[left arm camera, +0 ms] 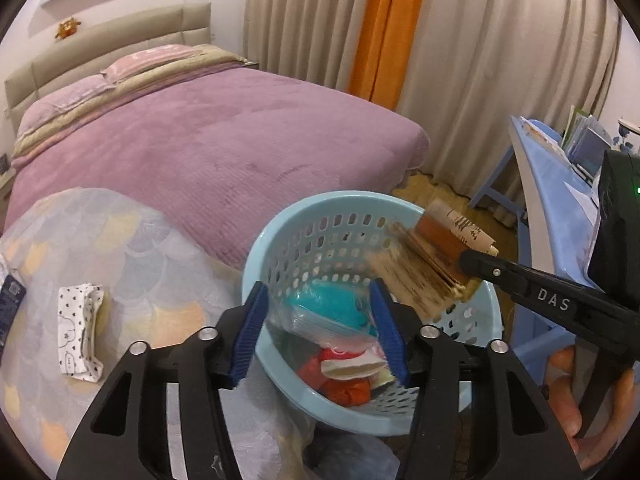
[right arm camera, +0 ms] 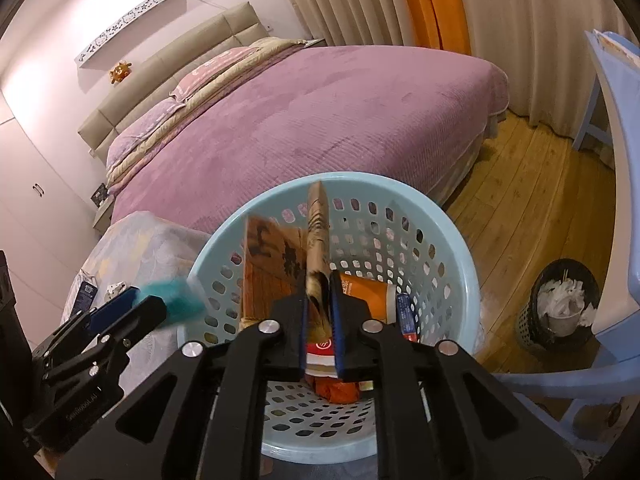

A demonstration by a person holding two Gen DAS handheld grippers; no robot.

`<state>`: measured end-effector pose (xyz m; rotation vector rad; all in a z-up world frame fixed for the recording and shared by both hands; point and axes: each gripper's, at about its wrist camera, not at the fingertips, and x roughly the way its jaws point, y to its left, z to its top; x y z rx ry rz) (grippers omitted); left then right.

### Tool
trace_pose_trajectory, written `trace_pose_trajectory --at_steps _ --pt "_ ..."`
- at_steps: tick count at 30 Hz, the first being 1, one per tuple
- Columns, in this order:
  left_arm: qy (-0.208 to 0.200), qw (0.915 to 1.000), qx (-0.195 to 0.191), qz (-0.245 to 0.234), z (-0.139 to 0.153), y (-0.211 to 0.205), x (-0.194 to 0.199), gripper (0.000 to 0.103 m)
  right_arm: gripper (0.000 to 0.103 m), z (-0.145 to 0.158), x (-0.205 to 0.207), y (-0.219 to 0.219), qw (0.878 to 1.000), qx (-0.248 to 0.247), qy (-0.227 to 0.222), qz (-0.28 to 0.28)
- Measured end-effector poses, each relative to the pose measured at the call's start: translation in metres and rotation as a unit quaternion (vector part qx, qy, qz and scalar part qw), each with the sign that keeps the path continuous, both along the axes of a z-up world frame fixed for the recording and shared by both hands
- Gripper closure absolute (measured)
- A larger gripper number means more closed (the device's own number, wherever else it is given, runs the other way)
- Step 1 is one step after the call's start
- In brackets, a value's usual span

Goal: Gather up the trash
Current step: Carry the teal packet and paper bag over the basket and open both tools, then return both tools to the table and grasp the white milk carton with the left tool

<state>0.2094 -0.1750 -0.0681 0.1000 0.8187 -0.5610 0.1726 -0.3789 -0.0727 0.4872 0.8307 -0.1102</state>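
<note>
A light blue perforated basket stands beside the bed and holds red, orange and white wrappers. My right gripper is shut on a flattened brown paper package and holds it over the basket's rim. My left gripper is open above the basket. A clear bag with teal stuffing lies between its fingers, blurred, and I cannot tell if they touch it.
A purple bed fills the background. A pastel quilt carries a folded patterned cloth and a dark blue packet. A blue plastic chair and a black mesh bin stand right on the wood floor.
</note>
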Motion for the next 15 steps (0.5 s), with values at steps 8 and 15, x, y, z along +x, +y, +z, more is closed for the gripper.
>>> trace_pose_trajectory --at_steps 8,15 --pt "-0.005 1.0000 -0.006 0.002 0.003 0.009 -0.009 0.039 0.059 0.009 -0.007 0.007 1.000 -0.015 -0.022 0.003" --pt "-0.014 0.9997 -0.017 0.013 0.013 0.027 -0.016 0.035 0.058 0.023 -0.013 0.026 0.998 -0.025 -0.045 0.029"
